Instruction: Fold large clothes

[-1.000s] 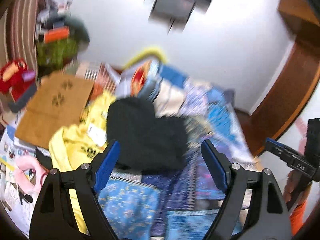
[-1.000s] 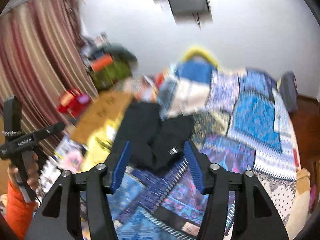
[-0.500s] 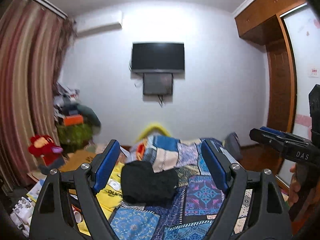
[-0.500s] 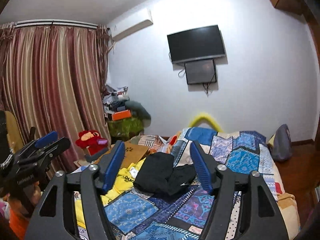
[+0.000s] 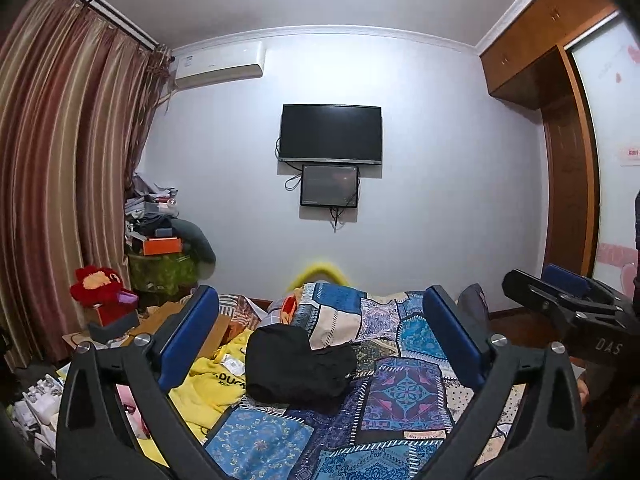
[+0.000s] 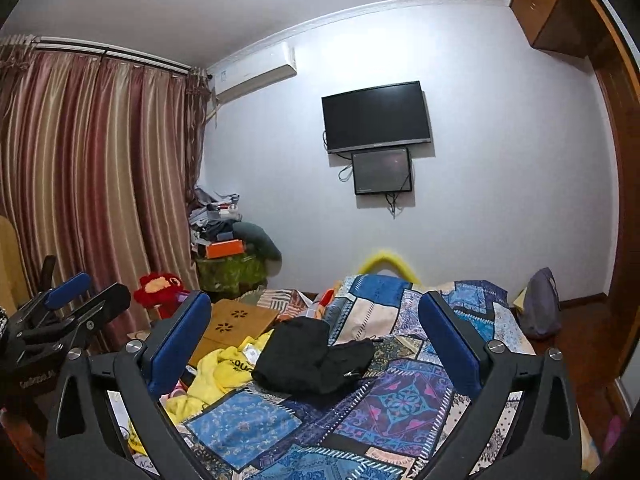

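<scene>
A black garment (image 5: pixel 296 364) lies folded in a bundle on the patchwork quilt (image 5: pixel 404 388) of the bed. A crumpled yellow garment (image 5: pixel 212 384) lies beside it on the left. My left gripper (image 5: pixel 320 320) points level over the bed, well back from the black garment; its jaws are opening, with nothing between them. In the right wrist view the black garment (image 6: pixel 316 356) and yellow garment (image 6: pixel 224 368) lie ahead on the quilt (image 6: pixel 404 400). My right gripper (image 6: pixel 316 320) hangs above it, jaws opening and empty.
A cardboard sheet (image 6: pixel 236 320), a red plush toy (image 5: pixel 96 284) and piled belongings (image 5: pixel 164 240) crowd the bed's left side by the curtain (image 5: pixel 60 160). A television (image 5: pixel 330 134) hangs on the far wall. A grey bag (image 6: pixel 540 304) and a wooden wardrobe (image 5: pixel 568 200) stand on the right.
Both views have swung up from looking down at the bed to looking level across the room. Both grippers' jaws have widened. The black garment now lies farther ahead of them.
</scene>
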